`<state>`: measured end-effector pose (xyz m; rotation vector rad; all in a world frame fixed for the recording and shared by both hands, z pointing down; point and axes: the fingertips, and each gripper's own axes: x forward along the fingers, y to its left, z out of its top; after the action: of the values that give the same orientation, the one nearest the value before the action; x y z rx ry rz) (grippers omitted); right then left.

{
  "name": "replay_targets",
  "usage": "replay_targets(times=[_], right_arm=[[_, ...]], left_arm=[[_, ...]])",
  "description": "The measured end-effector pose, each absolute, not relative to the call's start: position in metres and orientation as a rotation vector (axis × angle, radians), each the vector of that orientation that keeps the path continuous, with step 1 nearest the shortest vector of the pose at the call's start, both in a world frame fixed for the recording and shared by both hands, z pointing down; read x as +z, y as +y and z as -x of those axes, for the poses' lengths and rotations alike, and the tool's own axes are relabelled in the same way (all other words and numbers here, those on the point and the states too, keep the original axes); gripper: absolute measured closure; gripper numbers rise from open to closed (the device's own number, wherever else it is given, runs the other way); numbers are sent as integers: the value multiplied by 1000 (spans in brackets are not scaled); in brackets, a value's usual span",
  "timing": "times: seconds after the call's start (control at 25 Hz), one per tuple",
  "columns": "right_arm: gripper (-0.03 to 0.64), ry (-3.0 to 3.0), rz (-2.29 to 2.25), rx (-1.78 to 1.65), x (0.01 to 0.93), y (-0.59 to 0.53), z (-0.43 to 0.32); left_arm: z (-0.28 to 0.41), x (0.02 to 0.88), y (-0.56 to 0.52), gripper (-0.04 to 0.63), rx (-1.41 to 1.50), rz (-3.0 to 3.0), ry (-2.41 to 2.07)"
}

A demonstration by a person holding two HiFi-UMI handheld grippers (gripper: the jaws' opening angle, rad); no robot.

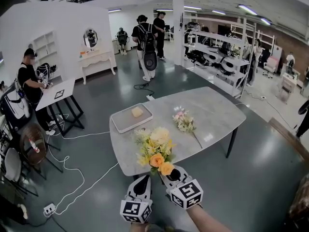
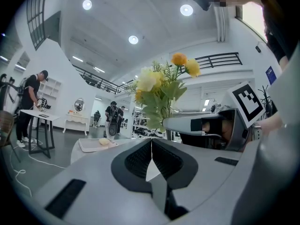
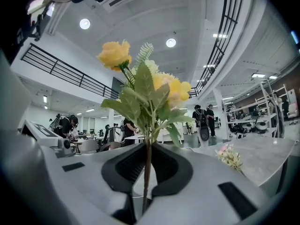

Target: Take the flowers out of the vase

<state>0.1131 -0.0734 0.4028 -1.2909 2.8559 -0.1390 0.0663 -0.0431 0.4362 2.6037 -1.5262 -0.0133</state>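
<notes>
While the right gripper (image 3: 149,167) clenched the yellow bouquet's (image 1: 157,152) thin stem at the counter's (image 1: 217,111) near edge, the left gripper (image 2: 151,159) sat closed and empty. So slim a stem could slip or twist, dropping the flowers.

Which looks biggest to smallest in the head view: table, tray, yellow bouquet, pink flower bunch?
1. table, clearly the largest.
2. tray and yellow bouquet: they look about alike, and the bouquet is nearer the camera, so I won't rank them.
3. pink flower bunch, the smallest.
</notes>
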Motion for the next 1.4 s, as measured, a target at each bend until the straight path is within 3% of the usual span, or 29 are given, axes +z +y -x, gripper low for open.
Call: replay_targets(times=[1.4], right_arm=[[569, 2786, 1408, -88, 410, -116, -192]], left_arm=[[-167, 466, -98, 581, -7, -2688, -1265]])
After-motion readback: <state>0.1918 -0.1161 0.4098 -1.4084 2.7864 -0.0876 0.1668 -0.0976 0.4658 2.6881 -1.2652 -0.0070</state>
